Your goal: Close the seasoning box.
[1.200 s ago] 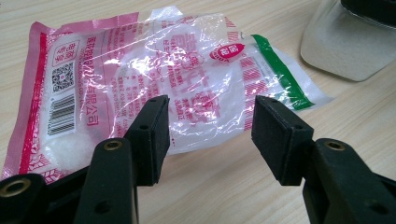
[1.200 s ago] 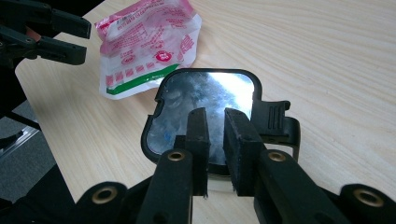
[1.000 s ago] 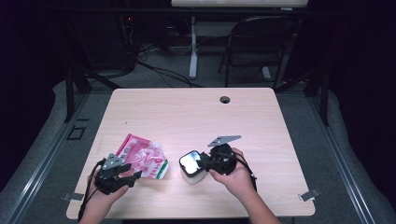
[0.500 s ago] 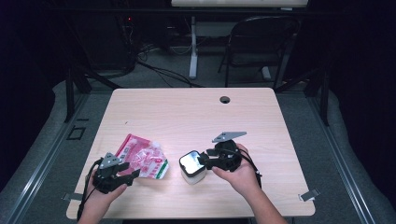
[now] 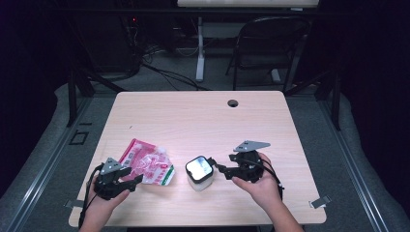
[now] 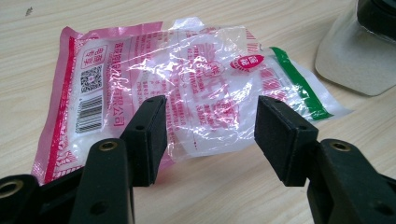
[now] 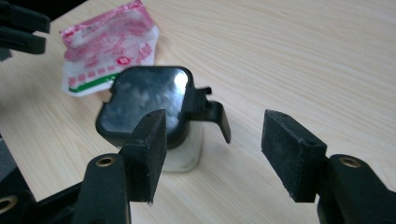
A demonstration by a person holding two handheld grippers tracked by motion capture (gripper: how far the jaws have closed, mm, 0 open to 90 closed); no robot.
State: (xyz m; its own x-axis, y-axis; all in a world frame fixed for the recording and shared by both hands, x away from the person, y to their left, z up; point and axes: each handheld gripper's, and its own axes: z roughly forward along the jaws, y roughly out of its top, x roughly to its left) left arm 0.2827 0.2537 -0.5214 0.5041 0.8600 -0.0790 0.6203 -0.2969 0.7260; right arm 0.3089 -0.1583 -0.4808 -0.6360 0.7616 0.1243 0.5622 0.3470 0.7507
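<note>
Overhead, pale wooden table (image 5: pixel 193 116) with cable hole (image 5: pixel 233 103); dark room.

Packet (image 5: pixel 147 166) lies flat toward the tabletop's (image 5: pixel 193 116) near left corner; the lidded container (image 5: pixel 199 173) stands just to its right, near the front edge. Left tongs (image 5: pixel 137 180) sit at the packet's near side, right tongs (image 5: pixel 218 168) just right of the container.
</note>
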